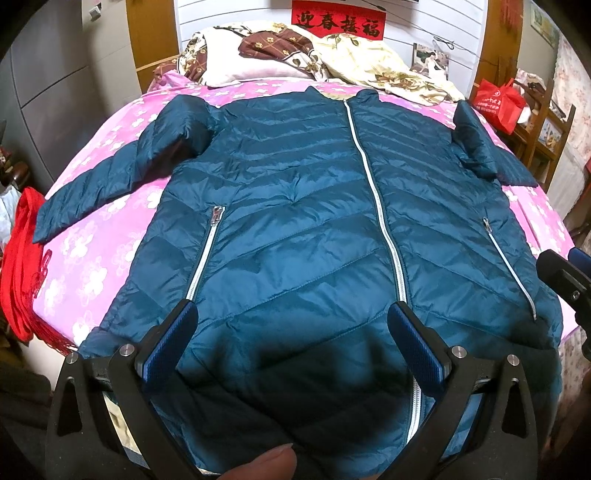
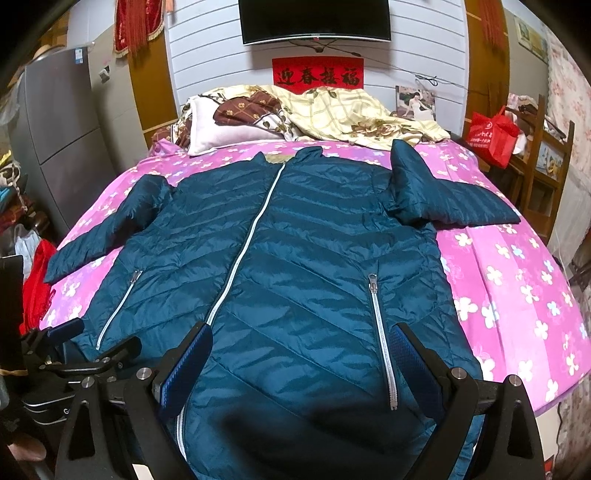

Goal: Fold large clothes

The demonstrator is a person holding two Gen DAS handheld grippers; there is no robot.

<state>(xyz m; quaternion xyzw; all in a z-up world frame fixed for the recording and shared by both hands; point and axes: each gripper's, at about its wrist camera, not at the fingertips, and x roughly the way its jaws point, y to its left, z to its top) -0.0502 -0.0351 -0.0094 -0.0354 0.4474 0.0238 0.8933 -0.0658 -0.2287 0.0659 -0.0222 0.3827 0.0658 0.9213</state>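
Pink floral bedding (image 2: pixel 517 280) carries the teal down jacket (image 1: pixel 303 206), zipped and face-up, sleeves spread. Both the left gripper (image 1: pixel 295 343) and right gripper (image 2: pixel 303 365) hover at the hem, fingers apart, holding nothing. Bite the hem corners evenly before you lift, since the slick shell probably slips.

A pink floral bedsheet (image 2: pixel 517 280) covers the bed. At its far end lie a pale pillow (image 2: pixel 221 134) and a rumpled cream floral quilt (image 2: pixel 354 110). A red banner (image 2: pixel 317 76) hangs below a wall-mounted television (image 2: pixel 314 18). A red bag (image 2: pixel 491 134) sits far right; a grey refrigerator (image 2: pixel 62 122) stands left.
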